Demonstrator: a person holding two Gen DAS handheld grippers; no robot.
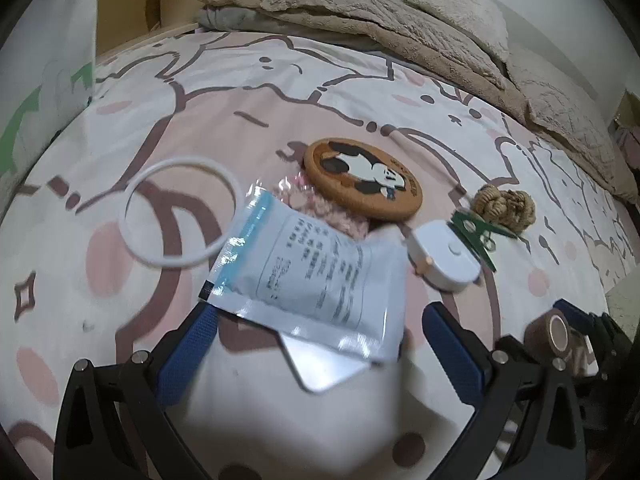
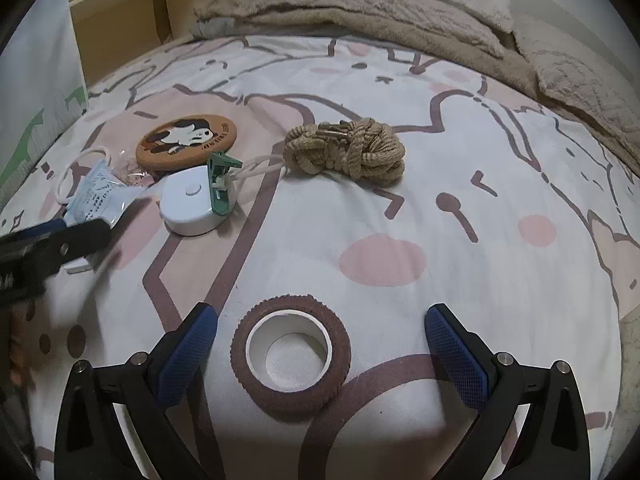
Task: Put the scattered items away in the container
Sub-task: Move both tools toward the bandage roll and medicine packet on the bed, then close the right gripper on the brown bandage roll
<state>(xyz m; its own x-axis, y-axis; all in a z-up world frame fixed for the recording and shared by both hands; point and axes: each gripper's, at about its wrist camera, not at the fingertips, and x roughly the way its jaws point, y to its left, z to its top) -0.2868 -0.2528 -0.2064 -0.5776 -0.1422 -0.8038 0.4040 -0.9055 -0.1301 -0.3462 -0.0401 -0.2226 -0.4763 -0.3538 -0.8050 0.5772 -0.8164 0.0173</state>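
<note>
Scattered odds and ends on a bedsheet (image 2: 460, 128) printed with pink patches and brown outlines, a heap of tan blankets (image 2: 360, 4) along the far edge. Left tongs (image 1: 320, 344) spread wide, blue pads (image 1: 192, 344) either side of a white printed packet (image 1: 320, 272) with a blue sealed strip; packet slightly blurred, lying partly over a flat grey card-like thing (image 1: 320, 372), and not gripped as far as can be told. Left of the packet, a thin white ring (image 1: 180, 212) flat on the sheet. Just beyond the packet, a bit of fuzzy pink stuff in clear wrap (image 1: 316, 204), and beyond that a round brown coaster with a panda picture (image 1: 364, 180). To the right, a white tape measure (image 1: 444, 256) touching a green clip (image 1: 476, 236), with a knotted bundle of brown rope (image 1: 504, 204) just beyond them. Right tongs (image 2: 320, 344) likewise wide open, holding nothing, fingers straddling a roll of brown tape (image 2: 292, 356) that lies flat on the sheet with its white core facing up, pads (image 2: 456, 356) well clear of both sides. Same roll seen at the near right edge of the left view. No container to be made out in either view.
</note>
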